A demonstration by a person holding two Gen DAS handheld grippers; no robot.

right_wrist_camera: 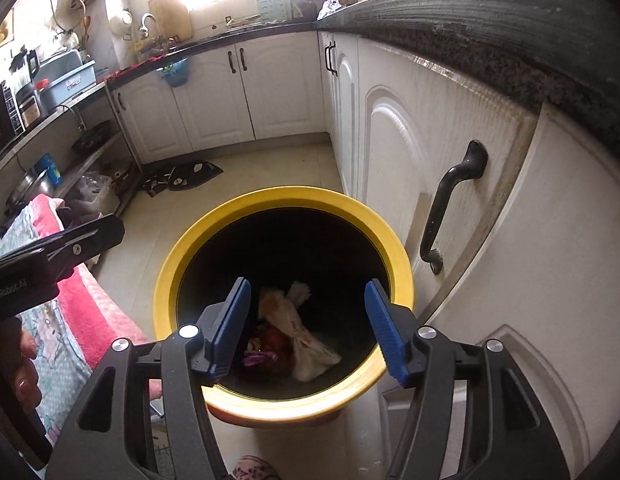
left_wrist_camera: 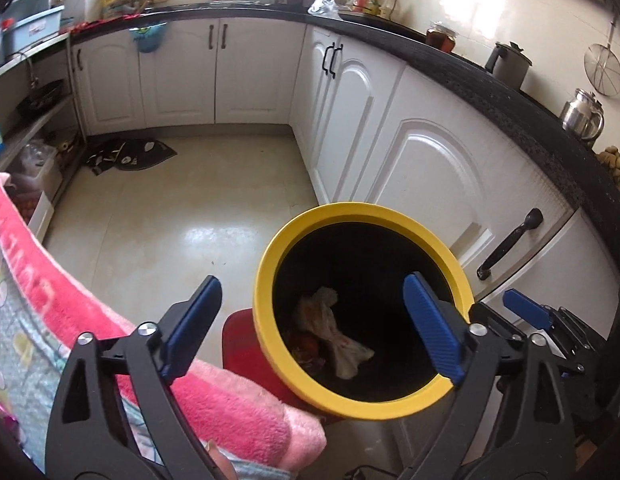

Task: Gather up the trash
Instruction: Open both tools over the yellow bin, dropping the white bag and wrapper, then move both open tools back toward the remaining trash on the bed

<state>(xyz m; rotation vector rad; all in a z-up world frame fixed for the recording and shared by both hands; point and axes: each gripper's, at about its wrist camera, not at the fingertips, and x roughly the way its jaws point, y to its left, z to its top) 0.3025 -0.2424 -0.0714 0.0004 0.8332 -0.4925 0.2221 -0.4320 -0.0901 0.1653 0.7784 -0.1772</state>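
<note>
1. Two grippers with black frames and blue ribbed pads hover over a round yellow-rimmed trash bin with a dark inside [left_wrist_camera: 270,340], which stands on the pale tiled floor [left_wrist_camera: 158,220] just beside the white cabinet doors [left_wrist_camera: 429,168].
2. We see our left gripper [left_wrist_camera: 313,328] with its jaws wide apart and nothing between them; one pad sits over the bin's mouth, the other outside its rim.
3. Our right gripper [right_wrist_camera: 308,330] also has its jaws apart and empty, both pads above the bin's opening.
4. At the bottom of the bin lies a crumpled whitish paper wrapper [right_wrist_camera: 298,332], touching some reddish and purple scraps [right_wrist_camera: 266,350]; what those scraps are we cannot tell in the dark.
5. A pink fluffy towel with a pale blue printed panel [left_wrist_camera: 70,312] hangs at the left edge of both views, near the bin.
6. A black cabinet handle [right_wrist_camera: 449,200] stands just beside the bin's far rim.
</note>
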